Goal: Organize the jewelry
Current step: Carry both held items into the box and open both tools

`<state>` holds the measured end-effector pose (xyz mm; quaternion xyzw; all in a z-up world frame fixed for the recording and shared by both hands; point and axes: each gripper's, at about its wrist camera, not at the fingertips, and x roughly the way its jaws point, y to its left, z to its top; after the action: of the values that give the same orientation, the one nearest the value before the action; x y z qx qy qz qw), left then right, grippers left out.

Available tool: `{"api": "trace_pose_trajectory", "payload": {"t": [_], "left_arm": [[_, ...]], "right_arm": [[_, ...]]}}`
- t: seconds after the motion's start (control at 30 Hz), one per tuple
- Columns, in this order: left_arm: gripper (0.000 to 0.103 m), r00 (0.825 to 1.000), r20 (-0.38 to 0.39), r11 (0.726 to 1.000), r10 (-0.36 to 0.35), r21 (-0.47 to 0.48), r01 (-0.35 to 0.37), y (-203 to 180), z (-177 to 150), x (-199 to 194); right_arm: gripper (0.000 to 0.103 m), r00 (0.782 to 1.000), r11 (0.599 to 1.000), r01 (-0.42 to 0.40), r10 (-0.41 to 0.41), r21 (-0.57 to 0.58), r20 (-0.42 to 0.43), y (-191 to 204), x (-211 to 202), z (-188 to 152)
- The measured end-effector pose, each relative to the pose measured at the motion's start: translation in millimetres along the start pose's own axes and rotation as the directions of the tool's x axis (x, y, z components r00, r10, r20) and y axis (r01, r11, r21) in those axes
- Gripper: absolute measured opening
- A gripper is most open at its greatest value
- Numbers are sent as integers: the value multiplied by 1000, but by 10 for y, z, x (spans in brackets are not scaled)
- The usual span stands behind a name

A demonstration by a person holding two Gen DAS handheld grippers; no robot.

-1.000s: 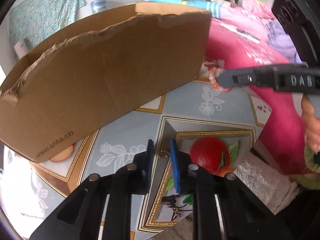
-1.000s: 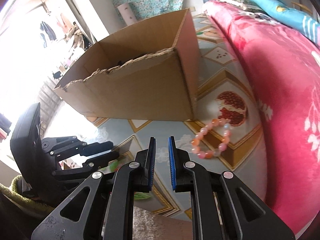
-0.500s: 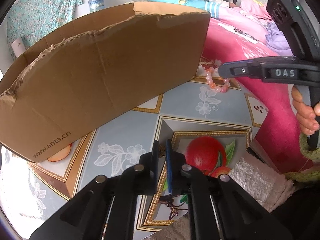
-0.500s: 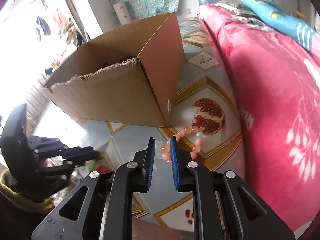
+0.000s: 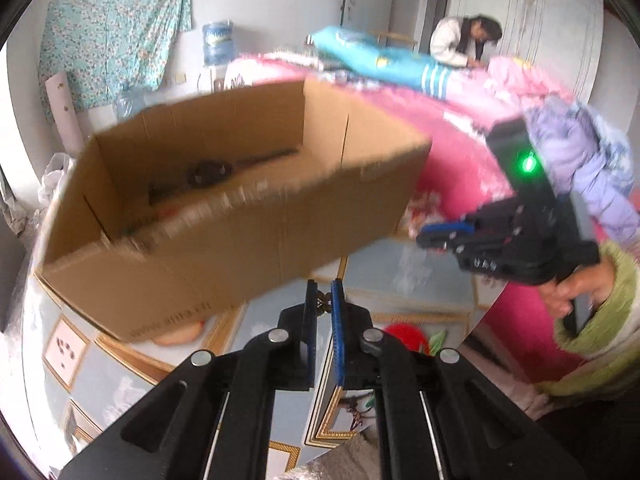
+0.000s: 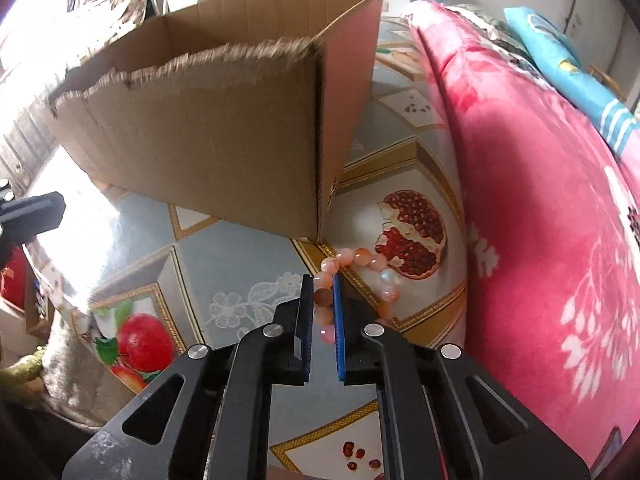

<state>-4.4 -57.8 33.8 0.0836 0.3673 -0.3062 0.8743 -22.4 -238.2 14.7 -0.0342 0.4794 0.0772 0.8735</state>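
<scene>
A small gold-brown jewelry piece (image 5: 321, 305) is pinched between the tips of my left gripper (image 5: 321, 288), which is shut on it and held above the table. Just ahead stands an open cardboard box (image 5: 240, 240) with dark items (image 5: 210, 172) on its floor. In the right wrist view a pink-orange bead bracelet (image 6: 362, 257) lies on the table by the box (image 6: 208, 140) corner. My right gripper (image 6: 321, 280) points down at it, jaws closing, with a few beads caught between the pads. That gripper (image 5: 444, 236) also shows at the right of the left wrist view, held by a hand.
The table wears a glossy fruit-print cloth (image 6: 240, 260). A pink floral blanket (image 6: 540, 200) rises along its right side. A grey fuzzy cloth (image 6: 68, 360) hangs at the near edge. A person (image 5: 464, 40) leans over the bed far behind, near a water jug (image 5: 218, 42).
My left gripper closed on the small piece and rose, so the box's inside now shows. My right gripper moved over the bracelet and closed around its beads.
</scene>
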Motion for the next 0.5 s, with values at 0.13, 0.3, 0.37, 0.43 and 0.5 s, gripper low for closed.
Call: {"api": "trace_pose_trajectory", "payload": {"t": [0.13, 0.3, 0.37, 0.43, 0.5], "left_arm": [[6, 997, 63, 999, -37, -4, 37, 68, 212, -226], [6, 990, 117, 997, -73, -21, 76, 207, 546, -379], [6, 989, 125, 996, -76, -30, 80, 307, 668, -392], [6, 989, 129, 996, -74, -42, 80, 380, 758, -380], [6, 990, 127, 997, -56, -50, 63, 457, 834, -361]], "right_arm": [[7, 997, 993, -43, 35, 112, 69, -257, -292, 62], [7, 977, 973, -126, 88, 195, 192, -560, -763, 296], [7, 960, 968, -175, 127, 181, 249, -589, -978, 466], [7, 945, 965, -214, 165, 151, 283, -582, -1098, 687], [7, 928, 958, -265, 223, 107, 297, -517, -1164, 931]]}}
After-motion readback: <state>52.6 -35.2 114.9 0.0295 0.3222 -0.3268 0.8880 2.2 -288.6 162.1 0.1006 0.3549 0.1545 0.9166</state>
